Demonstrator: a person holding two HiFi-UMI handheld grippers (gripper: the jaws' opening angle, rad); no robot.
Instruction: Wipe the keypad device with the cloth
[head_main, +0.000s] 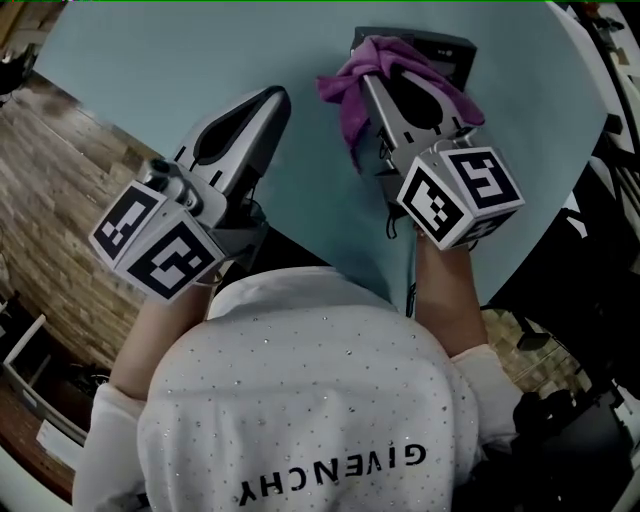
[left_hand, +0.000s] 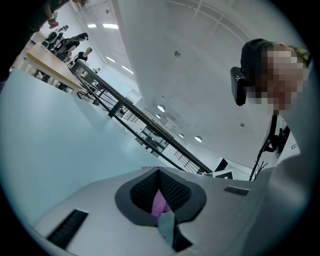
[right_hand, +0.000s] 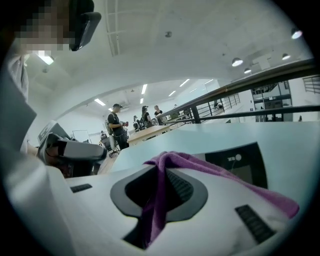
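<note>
The right gripper (head_main: 374, 76) (right_hand: 161, 167) is clamped shut on one purple cloth (head_main: 349, 92) (right_hand: 210, 169). The cloth drapes over both jaws and hangs down between them. Just beyond its tips lies the single dark keypad device (head_main: 447, 48) (right_hand: 243, 161), flat on the pale blue desk (head_main: 170, 70) (right_hand: 280, 136), with the cloth bunched over the device's near edge. The left gripper (head_main: 272, 102) (left_hand: 159, 174), well apart to the side, has its two jaws closed together on nothing above bare desk (left_hand: 50, 135). In all there are two grippers, one cloth and one device.
</note>
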